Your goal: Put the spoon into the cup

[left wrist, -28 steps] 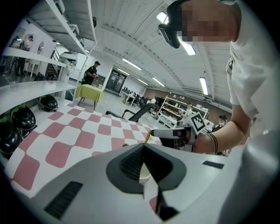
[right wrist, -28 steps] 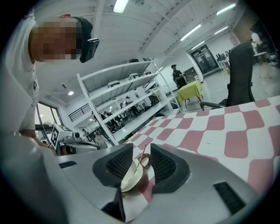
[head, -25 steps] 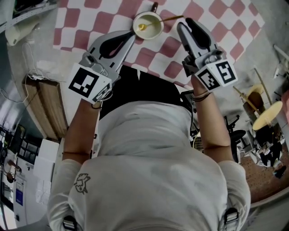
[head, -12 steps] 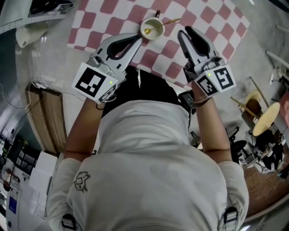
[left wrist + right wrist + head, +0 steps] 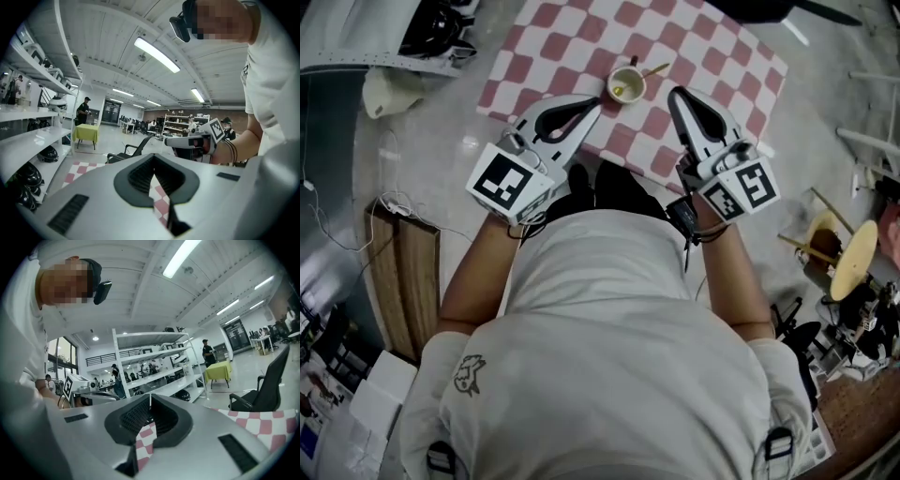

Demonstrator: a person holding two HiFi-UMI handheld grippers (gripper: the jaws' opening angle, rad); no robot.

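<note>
Left gripper [image 5: 596, 103]: jaws pressed together on nothing, its tips over the near edge of the cloth [image 5: 572, 37]; the cup [image 5: 626, 84] stood just ahead and to its right.
Cup: on the checked cloth, ahead of and between the two grippers, touched by neither.
Spoon [image 5: 652, 70]: already in the cup, bowl down inside, handle leaning out over the rim on the side ahead of the right gripper.
Right gripper [image 5: 676, 93]: jaws closed and empty, cup ahead and to its left.
Risk, left: the task looked done, so a stray push forward could knock the cup over or snag the cloth and drag it.
Risk, right: the jutting handle lay nearest this gripper, so a sweep could flick the spoon out.
Around: a wooden board [image 5: 403, 272] and cables [image 5: 389, 202] lay on the floor left of the left gripper, and a pale disc [image 5: 853, 258] among clutter stood well right of the right one.
In the way: nothing lay between either gripper and the cup.
</note>
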